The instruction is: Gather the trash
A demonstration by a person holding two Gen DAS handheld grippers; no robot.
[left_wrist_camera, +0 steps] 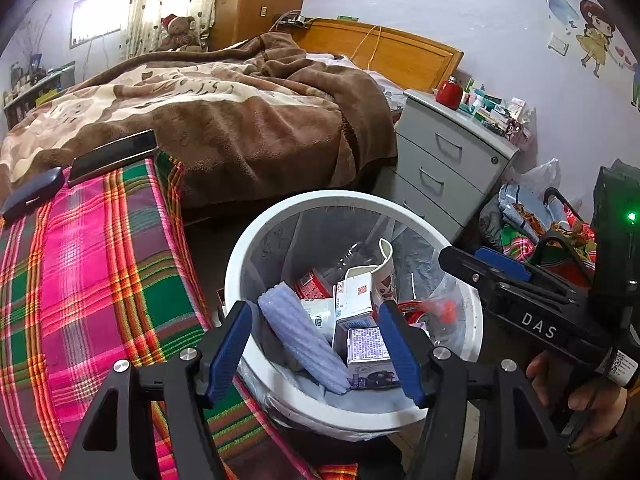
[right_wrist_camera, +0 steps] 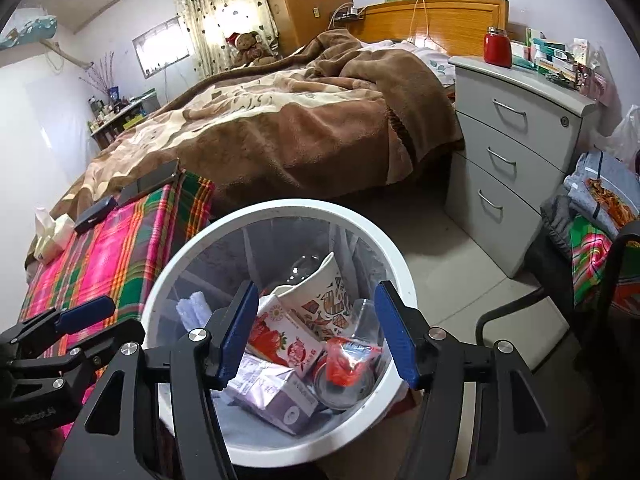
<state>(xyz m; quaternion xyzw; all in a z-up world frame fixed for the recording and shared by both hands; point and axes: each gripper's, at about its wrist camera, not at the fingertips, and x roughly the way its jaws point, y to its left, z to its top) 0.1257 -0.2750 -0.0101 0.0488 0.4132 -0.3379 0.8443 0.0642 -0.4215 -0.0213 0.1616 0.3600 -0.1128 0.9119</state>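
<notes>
Brown-blanketed bed (left_wrist_camera: pixel 224 120) behind the white trash bin (left_wrist_camera: pixel 240 264), grey drawer cabinet (left_wrist_camera: pixel 444 160) right of the bin, trash (right_wrist_camera: pixel 280 364) heaped inside the bin, left gripper (left_wrist_camera: pixel 316 344) and right gripper (right_wrist_camera: pixel 316 336) above the bin, fingers spread, holding nothing

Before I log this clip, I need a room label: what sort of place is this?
A lived-in bedroom, most likely in a home. A bed with a brown blanket and wooden headboard fills the middle, a grey bedside drawer unit stands beside it, and a teddy bear sits by the curtained window.
</notes>
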